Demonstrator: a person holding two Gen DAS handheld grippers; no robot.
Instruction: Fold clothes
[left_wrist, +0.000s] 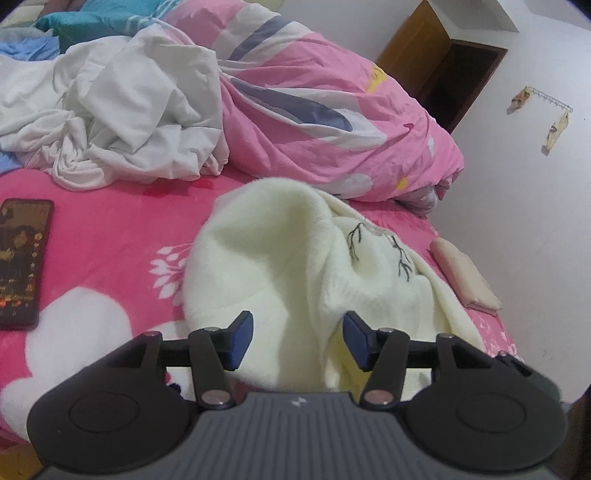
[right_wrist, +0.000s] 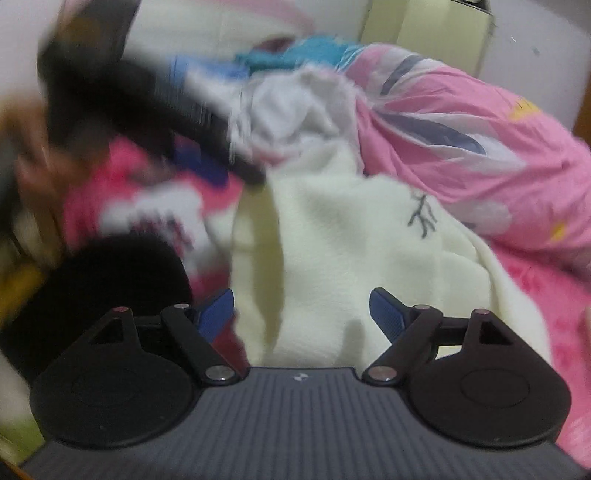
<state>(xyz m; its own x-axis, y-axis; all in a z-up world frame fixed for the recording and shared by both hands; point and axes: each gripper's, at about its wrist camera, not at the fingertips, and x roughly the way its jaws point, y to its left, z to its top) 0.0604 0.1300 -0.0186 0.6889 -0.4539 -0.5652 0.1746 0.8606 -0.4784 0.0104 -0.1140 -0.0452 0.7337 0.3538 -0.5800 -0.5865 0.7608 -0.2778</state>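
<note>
Left wrist: cream sweater (left_wrist: 280, 258) on pink bedsheet (left_wrist: 110, 229).

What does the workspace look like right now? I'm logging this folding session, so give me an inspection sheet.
Surface: bed sheet, bright pink with white flowers.
Job's things: cream sweater, bunched, twig embroidery showing; crumpled white garment behind it.
Clutter: phone lying flat on the sheet; folded beige cloth at the bed edge; pink quilt heaped at the back.
Grippers: left gripper open over the sweater, pads not pressing; right gripper open, view blurred.
Cables: nothing seen.
Surroundings: white wall, wooden cabinet, wall hook rack.
</note>
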